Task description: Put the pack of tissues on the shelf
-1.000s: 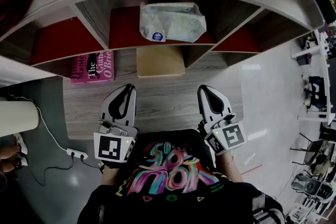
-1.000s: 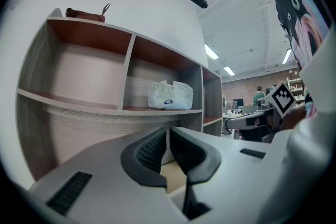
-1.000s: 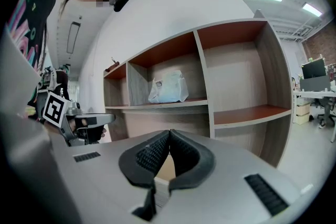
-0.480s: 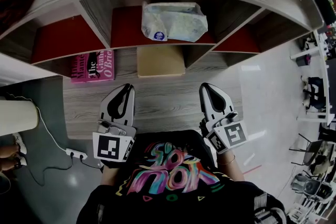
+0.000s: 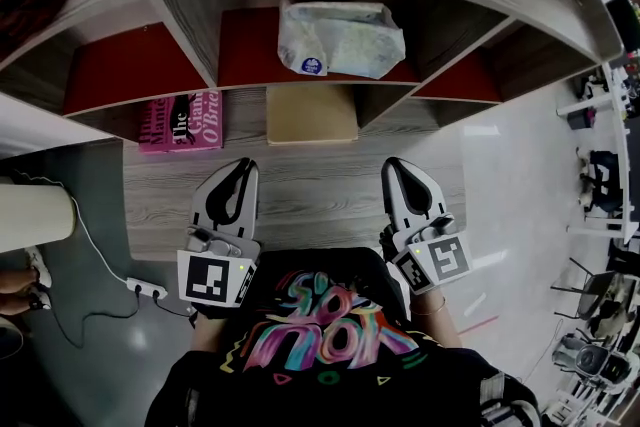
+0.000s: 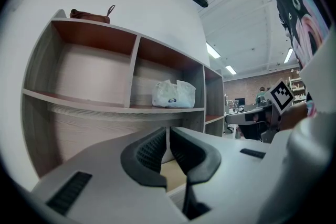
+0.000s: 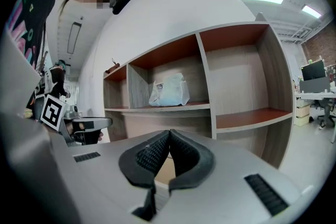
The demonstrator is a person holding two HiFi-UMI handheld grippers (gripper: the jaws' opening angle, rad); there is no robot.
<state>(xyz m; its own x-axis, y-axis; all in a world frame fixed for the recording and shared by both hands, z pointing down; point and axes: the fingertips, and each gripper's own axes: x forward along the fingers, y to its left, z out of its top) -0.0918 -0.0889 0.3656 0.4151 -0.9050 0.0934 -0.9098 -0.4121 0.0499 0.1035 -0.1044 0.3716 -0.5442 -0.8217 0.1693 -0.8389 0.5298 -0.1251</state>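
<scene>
Squinting, we can't read the round blue label [image 5: 312,65] on the crinkly white tissue pack [image 5: 345,35] on the shelf [image 5: 245,55]; left gripper [image 5: 240,167], right gripper [image 5: 397,167] clenched empty.
</scene>
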